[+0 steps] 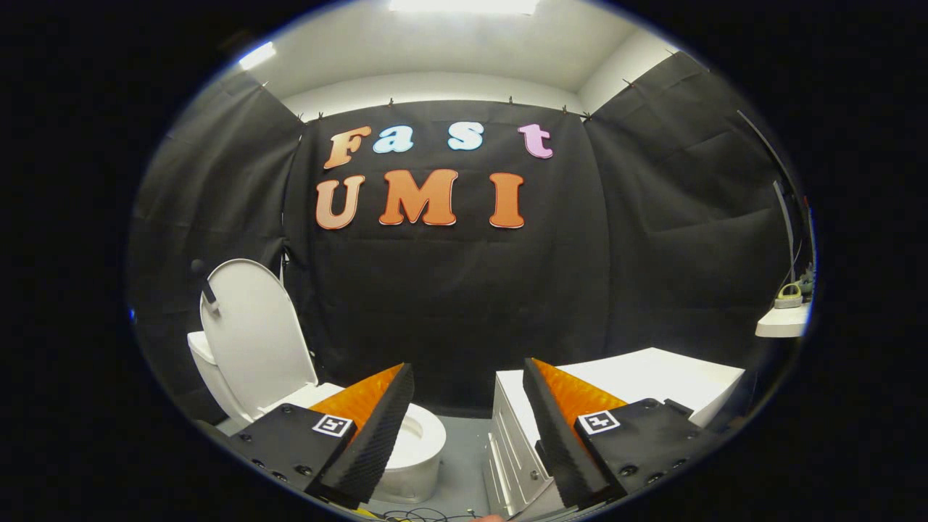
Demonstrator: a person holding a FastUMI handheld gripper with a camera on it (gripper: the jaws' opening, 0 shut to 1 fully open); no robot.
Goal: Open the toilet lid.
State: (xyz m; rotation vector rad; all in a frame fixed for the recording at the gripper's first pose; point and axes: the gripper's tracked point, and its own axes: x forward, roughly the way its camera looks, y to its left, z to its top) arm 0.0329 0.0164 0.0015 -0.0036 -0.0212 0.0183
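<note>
here, gripper view: we looked forward along the two fingers into the booth.
gripper [467, 391]: we found its fingers spread wide apart, nothing between them, pressing on nothing; bare grey floor and black cloth showed through the gap.
left finger [377, 428]: it stood in front of the toilet bowl and hid part of the rim.
right finger [554, 428]: it overlapped the front corner of the white cabinet.
toilet [417, 453]: we saw it low on the left, beyond the left finger, white, its bowl showing open.
toilet lid [254, 337]: we saw it already raised, standing nearly upright and leaning back toward the tank [206, 366], well apart from both fingers.
white cabinet [652, 377]: it sat on the right beyond the right finger, flat top bare, drawer fronts facing the floor gap.
floor [464, 449]: grey, between the toilet and the cabinet.
small shelf [783, 322]: white, far right against the cloth, with a small object on it that we could not make out.
cables [417, 516]: a dark tangle lay on the floor just below the fingers.
</note>
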